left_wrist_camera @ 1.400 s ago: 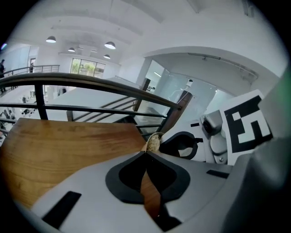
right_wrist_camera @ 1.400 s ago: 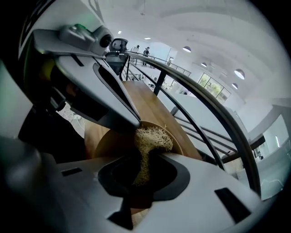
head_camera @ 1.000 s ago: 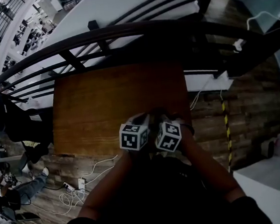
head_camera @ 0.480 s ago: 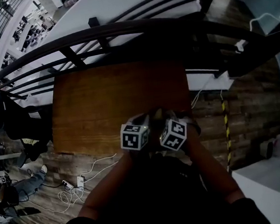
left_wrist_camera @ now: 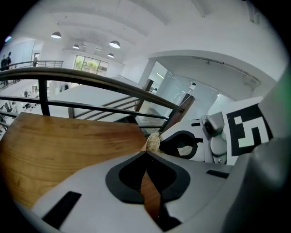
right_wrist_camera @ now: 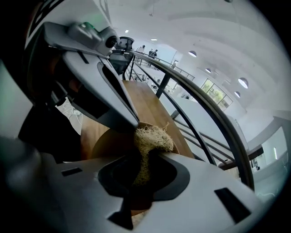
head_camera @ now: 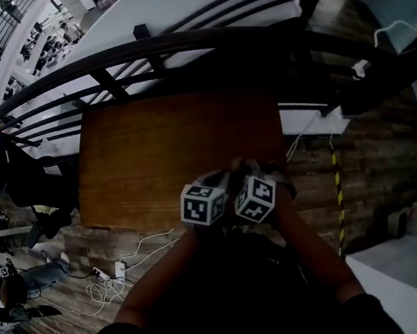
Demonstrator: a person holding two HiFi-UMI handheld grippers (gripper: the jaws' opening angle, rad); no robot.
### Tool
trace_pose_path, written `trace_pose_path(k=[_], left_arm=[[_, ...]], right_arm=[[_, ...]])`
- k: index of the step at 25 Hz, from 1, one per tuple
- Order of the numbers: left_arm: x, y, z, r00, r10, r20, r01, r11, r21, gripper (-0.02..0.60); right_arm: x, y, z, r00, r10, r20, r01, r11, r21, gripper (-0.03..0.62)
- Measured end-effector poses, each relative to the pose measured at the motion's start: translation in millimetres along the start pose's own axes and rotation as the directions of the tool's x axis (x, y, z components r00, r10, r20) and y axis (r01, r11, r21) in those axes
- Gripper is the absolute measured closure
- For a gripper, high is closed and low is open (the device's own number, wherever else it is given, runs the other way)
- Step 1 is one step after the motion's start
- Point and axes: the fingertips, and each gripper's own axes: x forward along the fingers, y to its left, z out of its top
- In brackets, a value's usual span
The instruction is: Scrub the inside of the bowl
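We see the left gripper (left_wrist_camera: 146, 154) closed on the thin brown rim of the wooden bowl (right_wrist_camera: 111, 143), with a strip of that rim running between its jaws. The right gripper (right_wrist_camera: 144, 154) is clamped on a pale fibrous scrubber (right_wrist_camera: 153, 138). The scrubber's tuft sticks out past the jaw tips into the bowl's hollow, just beside the left gripper's tip. The bowl is at the near edge of the bench (head_camera: 155, 154), right of its middle, under both grippers. Its mouth faces the right gripper, and being round it shows us no long axis.
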Motion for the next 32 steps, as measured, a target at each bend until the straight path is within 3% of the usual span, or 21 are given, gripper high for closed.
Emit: trace_pose_path(k=[6, 12, 18, 22, 25, 32], left_arm=[[-2.8, 2.9, 5.8, 0.999, 0.008, 0.032, -0.008, 1.0, -0.003, 0.578], [-3.1, 9.4, 14.1, 0.999, 0.037, 0.038, -0.038, 0.999, 0.028, 0.578], [-1.2, 19.0, 4.1, 0.997, 0.07, 0.014, -0.07, 0.997, 0.041, 0.578], [-4.2, 25.5, -2.8, 0.996, 0.094, -0.001, -0.094, 0.995, 0.033, 0.578], [-4.4, 31.5, -6.7, 0.996, 0.093, 0.003, -0.093, 0.996, 0.015, 0.578], [-1.7, -1.0, 0.3, 1.0, -0.015, 0.017, 0.015, 1.0, -0.005, 0.578]], right_arm=[[-1.7, 19.6, 7.7, 0.991, 0.116, 0.068, -0.115, 0.993, -0.024, 0.525], [-4.6, 44.3, 7.3, 0.971, 0.221, 0.087, -0.21, 0.97, -0.119, 0.525], [-9.3, 53.2, 0.2, 0.955, 0.295, 0.014, -0.29, 0.946, -0.145, 0.525], [-11.5, 39.7, -9.2, 0.97, 0.24, -0.034, -0.242, 0.96, -0.139, 0.525], [-7.2, 21.9, -17.1, 0.984, 0.174, -0.045, -0.177, 0.981, -0.072, 0.525], [-0.7, 2.4, -7.2, 0.998, 0.066, -0.017, -0.067, 0.997, -0.039, 0.525]])
